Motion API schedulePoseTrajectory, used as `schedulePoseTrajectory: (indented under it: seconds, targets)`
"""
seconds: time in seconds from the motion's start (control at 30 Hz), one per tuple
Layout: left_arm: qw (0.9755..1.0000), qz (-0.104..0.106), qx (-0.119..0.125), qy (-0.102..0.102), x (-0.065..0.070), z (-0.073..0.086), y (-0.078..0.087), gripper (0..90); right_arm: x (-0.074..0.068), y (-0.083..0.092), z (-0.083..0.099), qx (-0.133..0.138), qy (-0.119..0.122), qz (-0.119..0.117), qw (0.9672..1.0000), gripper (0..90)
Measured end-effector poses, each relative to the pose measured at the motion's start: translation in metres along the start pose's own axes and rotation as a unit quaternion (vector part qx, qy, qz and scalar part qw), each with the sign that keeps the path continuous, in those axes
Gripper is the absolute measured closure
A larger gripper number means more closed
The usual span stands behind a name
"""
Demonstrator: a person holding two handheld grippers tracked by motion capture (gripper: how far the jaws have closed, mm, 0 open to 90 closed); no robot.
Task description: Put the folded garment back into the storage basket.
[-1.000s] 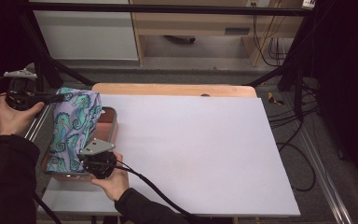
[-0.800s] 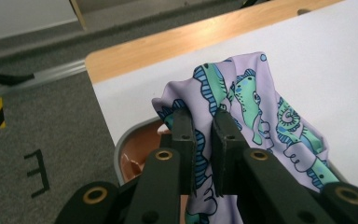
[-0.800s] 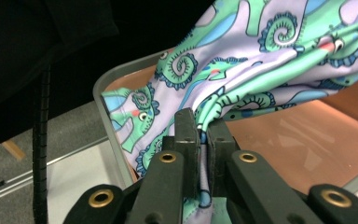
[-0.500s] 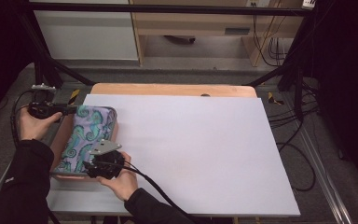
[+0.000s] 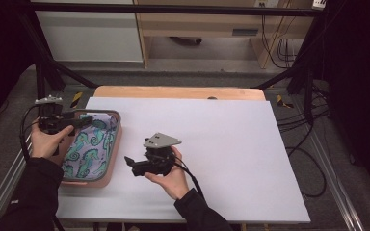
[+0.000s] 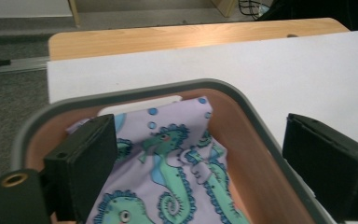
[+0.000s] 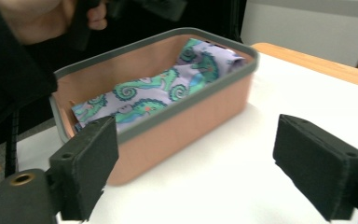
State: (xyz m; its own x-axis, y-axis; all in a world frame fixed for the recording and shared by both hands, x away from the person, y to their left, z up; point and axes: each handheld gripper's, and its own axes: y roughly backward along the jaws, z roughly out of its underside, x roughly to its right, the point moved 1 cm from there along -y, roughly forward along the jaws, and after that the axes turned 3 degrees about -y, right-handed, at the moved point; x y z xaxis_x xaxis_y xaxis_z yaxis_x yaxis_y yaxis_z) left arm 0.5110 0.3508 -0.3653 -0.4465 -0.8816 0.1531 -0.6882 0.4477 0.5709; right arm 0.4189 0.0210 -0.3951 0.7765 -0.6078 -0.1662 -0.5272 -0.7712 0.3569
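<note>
We see the seahorse cloth [image 5: 87,150] lying in the tub [image 5: 114,144]; left gripper [image 5: 77,121] and right gripper [image 5: 131,163] jaws, just opening, hold nothing.

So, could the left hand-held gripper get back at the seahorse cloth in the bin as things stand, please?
Probably yes. The left hand-held gripper hangs over the far end of the bin with its jaws open, having just opened, and the seahorse cloth lies uncovered directly below, nothing between them.
</note>
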Motion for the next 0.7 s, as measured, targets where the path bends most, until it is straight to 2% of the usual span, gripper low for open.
schedulePoseTrajectory:
  seconds: [0.2,0.23,0.3,0.37,0.4,0.53,0.7]
  targets:
    - [0.9998,0.016,-0.001,-0.012,0.020,0.006,-0.001,8.3,0.020,0.027,0.001,-0.010,0.002,-0.007,0.9999,7.1]
    - [0.9998,0.016,-0.001,-0.012,0.020,0.006,-0.001,8.3,0.023,0.031,0.002,-0.012,0.003,-0.007,0.9999,6.8]
    - [0.9994,0.031,0.003,-0.016,0.031,0.008,0.000,7.7,0.030,0.039,0.003,-0.022,0.004,-0.004,0.9997,6.1]
    - [0.9992,0.034,0.004,-0.019,0.035,0.008,0.000,7.6,0.037,0.046,0.005,-0.028,0.008,0.001,0.9996,5.8]
    - [0.9989,0.040,0.007,-0.025,0.043,0.009,0.000,7.5,0.040,0.050,0.005,-0.030,0.007,0.003,0.9995,5.8]
    - [0.9978,0.052,0.009,-0.041,0.059,0.011,-0.001,7.2,0.053,0.066,0.009,-0.031,0.005,-0.006,0.9995,5.0]
    - [0.9952,0.078,0.012,-0.059,0.081,0.013,-0.006,7.1,0.070,0.085,0.015,-0.044,0.008,0.008,0.9990,4.6]
